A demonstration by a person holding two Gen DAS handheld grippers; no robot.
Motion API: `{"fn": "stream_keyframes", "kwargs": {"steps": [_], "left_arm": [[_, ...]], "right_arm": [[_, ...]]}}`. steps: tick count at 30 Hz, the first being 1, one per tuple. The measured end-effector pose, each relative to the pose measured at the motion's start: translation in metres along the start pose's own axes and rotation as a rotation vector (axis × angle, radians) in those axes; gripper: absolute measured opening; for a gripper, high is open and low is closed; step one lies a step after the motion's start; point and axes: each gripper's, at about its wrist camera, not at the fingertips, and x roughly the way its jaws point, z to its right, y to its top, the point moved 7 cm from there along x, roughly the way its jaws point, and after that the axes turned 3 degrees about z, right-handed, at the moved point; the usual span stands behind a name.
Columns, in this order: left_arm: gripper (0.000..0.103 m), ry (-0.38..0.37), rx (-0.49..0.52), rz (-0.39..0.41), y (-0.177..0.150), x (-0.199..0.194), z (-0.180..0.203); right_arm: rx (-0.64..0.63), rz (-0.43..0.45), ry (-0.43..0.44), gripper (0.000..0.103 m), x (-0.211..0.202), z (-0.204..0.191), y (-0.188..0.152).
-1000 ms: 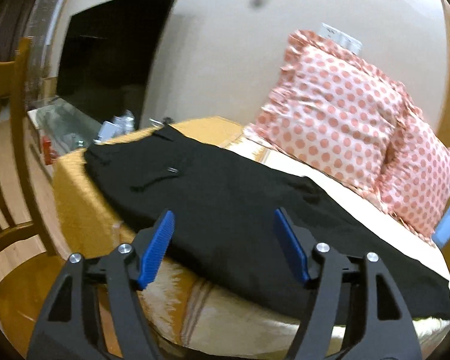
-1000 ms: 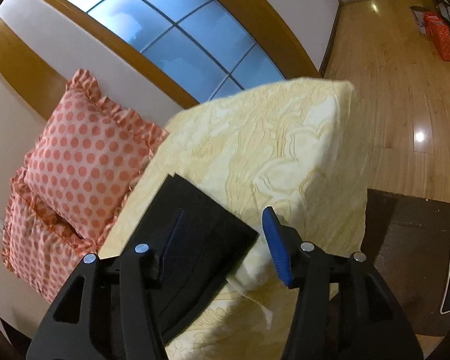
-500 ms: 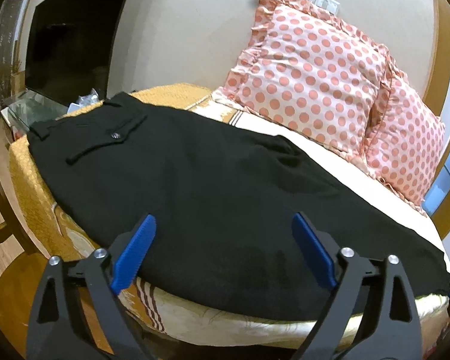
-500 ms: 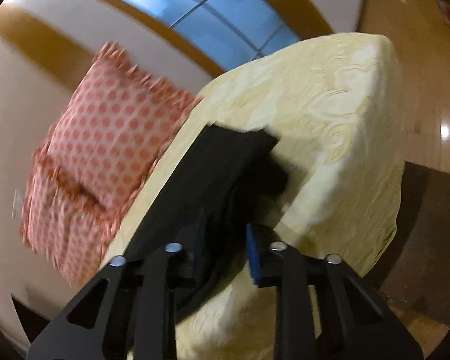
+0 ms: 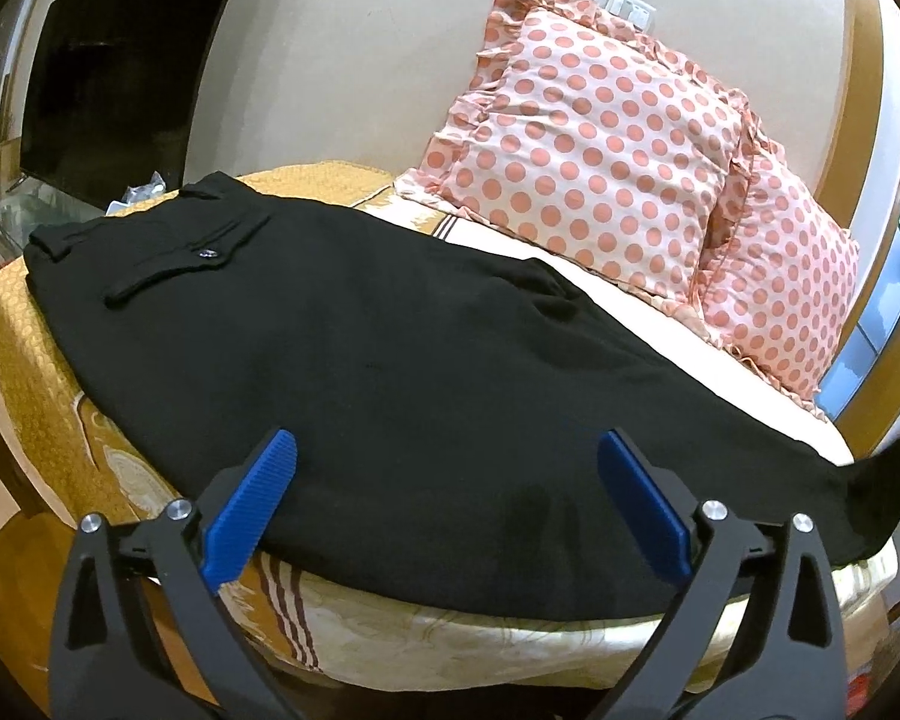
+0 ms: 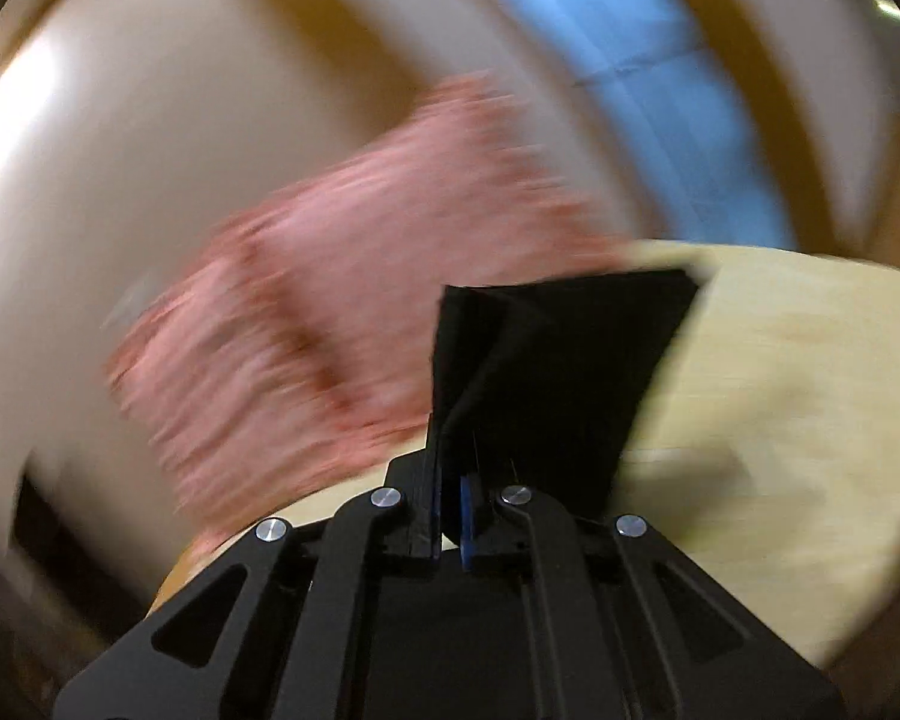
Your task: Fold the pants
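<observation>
Bed (image 5: 48,420) w/ yellow-gold cover takes most of the left wrist view; black pants (image 5: 390,372) lie flat across it, waistband at far left, hem end lifting at right edge. Two polka-dot pillows (image 5: 600,138) lean on wall behind. Left gripper (image 5: 444,498) spread wide just above near edge of pants, gripping nothing. Right gripper (image 6: 450,516) clenched on pants hem (image 6: 558,360), held up; bg blurred.

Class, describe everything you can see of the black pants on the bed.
The black pants look like matte woven cloth, lying flat lengthwise on the yellow bedspread. The waistband with belt loops and a buttoned flap pocket lie at the left end. At the far right, the right gripper is shut on the leg hem, lifting it. The open left gripper hovers near the front edge.
</observation>
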Motion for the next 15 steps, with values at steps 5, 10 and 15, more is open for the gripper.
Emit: {"fn": "stream_keyframes", "kwargs": {"steps": [5, 10, 15], "left_arm": [[0.101, -0.009, -0.026, 0.003, 0.001, 0.000, -0.003], [0.101, -0.029, -0.044, 0.008, 0.002, -0.002, -0.005], [0.101, -0.049, -0.044, 0.014, 0.001, -0.003, -0.006]], "right_arm": [[-0.255, -0.391, 0.345, 0.004, 0.066, -0.152, -0.129], [-0.375, -0.670, 0.352, 0.004, 0.094, -0.177, -0.239], [-0.312, -0.536, 0.311, 0.004, 0.105, -0.188, -0.198]]}}
